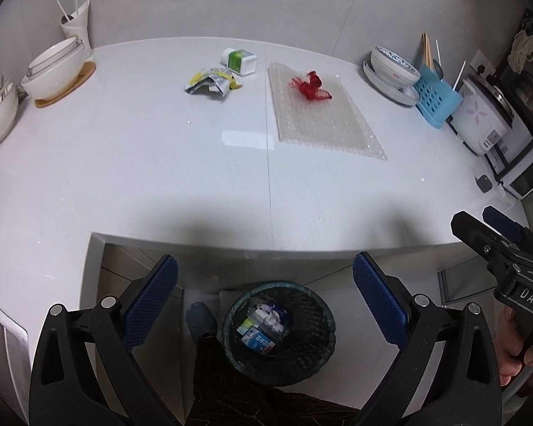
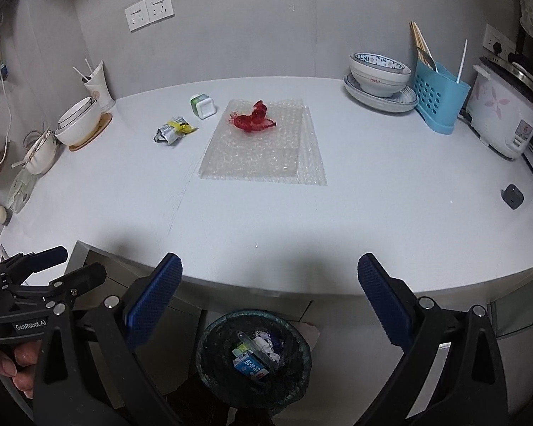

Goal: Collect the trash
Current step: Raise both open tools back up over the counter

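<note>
Red netting [image 2: 254,118] on bubble wrap [image 2: 263,149], both jaws wide.

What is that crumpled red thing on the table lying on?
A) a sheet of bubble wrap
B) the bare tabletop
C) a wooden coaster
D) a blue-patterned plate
A: the red mesh scrap rests near the far end of the clear bubble wrap sheet, apart from the crumpled wrapper and the small white-and-green bottle lying to its left on the table.
</note>
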A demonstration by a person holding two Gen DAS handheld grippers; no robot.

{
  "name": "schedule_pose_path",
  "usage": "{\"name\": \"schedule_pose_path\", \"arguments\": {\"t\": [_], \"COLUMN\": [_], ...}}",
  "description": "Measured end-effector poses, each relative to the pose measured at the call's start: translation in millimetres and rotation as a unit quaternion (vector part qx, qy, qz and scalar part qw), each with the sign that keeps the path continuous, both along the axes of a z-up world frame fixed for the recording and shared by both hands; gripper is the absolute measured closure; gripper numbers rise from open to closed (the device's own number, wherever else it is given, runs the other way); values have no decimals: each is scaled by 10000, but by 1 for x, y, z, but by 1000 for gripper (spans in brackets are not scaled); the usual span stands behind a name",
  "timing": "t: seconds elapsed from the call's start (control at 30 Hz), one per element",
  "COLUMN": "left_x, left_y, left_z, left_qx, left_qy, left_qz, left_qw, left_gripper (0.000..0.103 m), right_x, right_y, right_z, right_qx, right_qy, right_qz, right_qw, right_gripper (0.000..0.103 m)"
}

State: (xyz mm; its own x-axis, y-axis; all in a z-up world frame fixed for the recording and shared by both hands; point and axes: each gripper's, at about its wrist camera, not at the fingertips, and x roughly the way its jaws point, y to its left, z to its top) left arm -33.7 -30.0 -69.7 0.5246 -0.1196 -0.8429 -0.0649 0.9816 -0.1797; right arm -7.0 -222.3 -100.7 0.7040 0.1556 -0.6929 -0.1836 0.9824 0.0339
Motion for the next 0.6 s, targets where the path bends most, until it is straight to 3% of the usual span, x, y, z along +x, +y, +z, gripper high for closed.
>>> {"name": "schedule_pose_path", "arguments": {"t": [0.6], "left_x": [66], "left_y": [19], "left_z": [25], "left_qx": [-49], "left_qy": [-107], "left_qz": [2], "left_qw": [9999], "left_gripper": [7], "right_x": [60], "right_y": [21], "right_z": [39], "right_qx": [-69], "right_qy": [-171], "right_qz": [-27], "right_qw": [9998], "right_gripper": [8]}}
